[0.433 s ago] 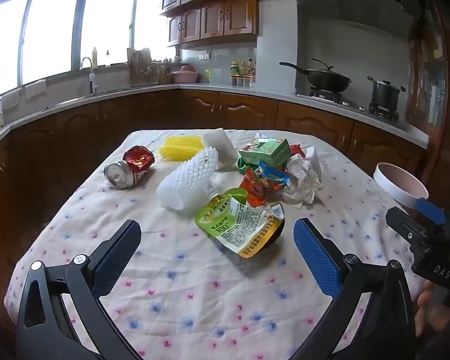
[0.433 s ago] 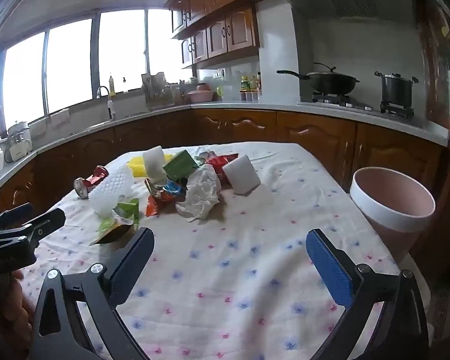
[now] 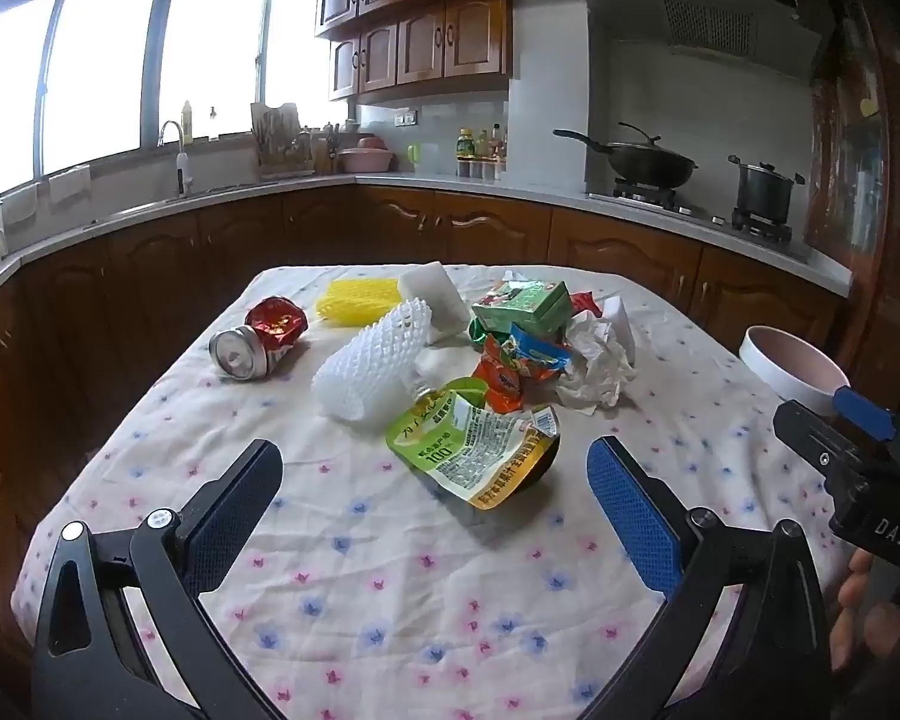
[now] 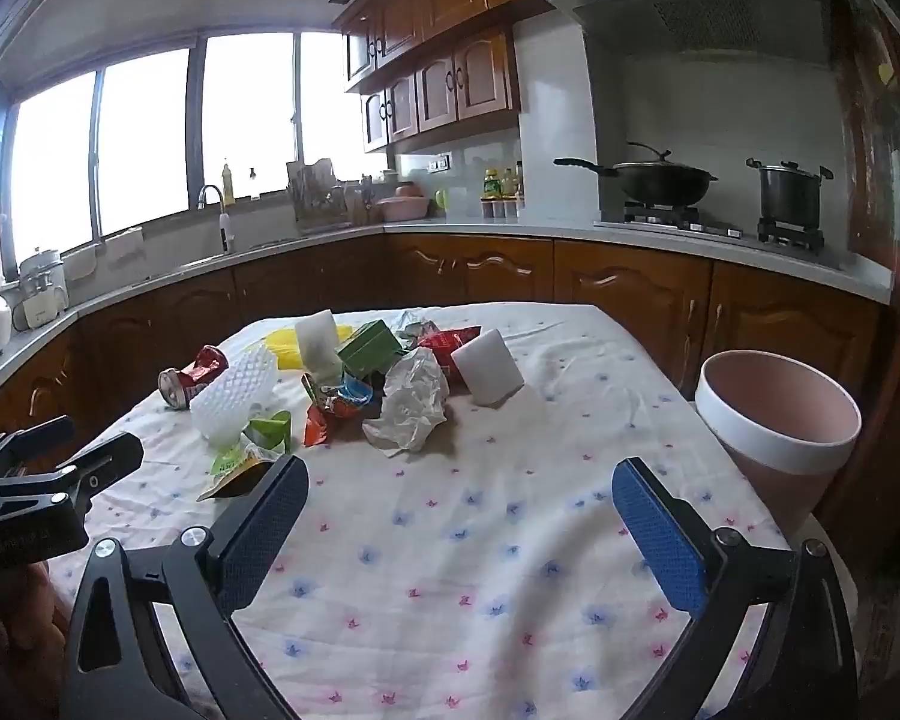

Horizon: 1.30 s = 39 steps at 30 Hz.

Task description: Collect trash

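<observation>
- The left gripper [image 3: 435, 498] has its jaws spread wide and holds nothing; the green drink pouch [image 3: 474, 450] lies on the floral tablecloth [image 3: 390, 588] just ahead of the blue pads, nearest of all the litter.
- The right gripper [image 4: 459, 516] is also wide and empty, over bare cloth, with the pink bin [image 4: 777, 420] just beyond the table's right edge.
- The step in hand looks like the first pick — the pouch is the likely target. Bring the left jaws down so the pads straddle its crumpled body, not the loose torn flap, and close on the thickest fold so it does not slip out.
- The pouch's long axis seems to run from its spout, tucked against the white foam fruit net [image 3: 375, 369], diagonally toward the near right; its printed face tilts up toward the camera.
- Approaching across that axis should keep the net and the crushed red can [image 3: 258, 339] undisturbed — both lie to the left.
</observation>
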Motion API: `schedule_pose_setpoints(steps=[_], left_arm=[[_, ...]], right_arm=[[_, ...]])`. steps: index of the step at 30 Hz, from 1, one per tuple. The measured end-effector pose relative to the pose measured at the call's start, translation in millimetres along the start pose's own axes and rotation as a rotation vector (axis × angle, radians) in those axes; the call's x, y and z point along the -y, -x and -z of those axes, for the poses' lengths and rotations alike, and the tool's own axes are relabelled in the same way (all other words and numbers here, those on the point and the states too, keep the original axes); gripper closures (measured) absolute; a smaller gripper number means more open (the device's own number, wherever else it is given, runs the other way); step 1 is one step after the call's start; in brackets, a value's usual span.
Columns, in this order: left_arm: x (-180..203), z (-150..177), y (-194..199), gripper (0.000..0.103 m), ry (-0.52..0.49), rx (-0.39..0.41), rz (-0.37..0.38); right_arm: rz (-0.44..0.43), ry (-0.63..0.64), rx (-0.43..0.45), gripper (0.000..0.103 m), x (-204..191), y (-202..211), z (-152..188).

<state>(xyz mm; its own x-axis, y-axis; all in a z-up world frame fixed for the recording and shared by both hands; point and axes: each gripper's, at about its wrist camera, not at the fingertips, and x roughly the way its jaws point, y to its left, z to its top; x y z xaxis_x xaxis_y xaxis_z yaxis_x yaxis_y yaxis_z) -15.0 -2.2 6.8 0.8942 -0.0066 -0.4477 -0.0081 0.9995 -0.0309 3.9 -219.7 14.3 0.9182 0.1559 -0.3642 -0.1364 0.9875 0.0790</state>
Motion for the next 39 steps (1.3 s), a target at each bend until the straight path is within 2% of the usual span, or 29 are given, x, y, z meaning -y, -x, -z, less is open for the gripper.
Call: schedule_pose_setpoints(steps=[39], left_arm=[[-2.0,-2.1,0.6,0.000,0.006,0.012,-0.011]], right_arm=[[-0.033,-0.032,0.037,0.001,1.7,8.0,-7.5]])
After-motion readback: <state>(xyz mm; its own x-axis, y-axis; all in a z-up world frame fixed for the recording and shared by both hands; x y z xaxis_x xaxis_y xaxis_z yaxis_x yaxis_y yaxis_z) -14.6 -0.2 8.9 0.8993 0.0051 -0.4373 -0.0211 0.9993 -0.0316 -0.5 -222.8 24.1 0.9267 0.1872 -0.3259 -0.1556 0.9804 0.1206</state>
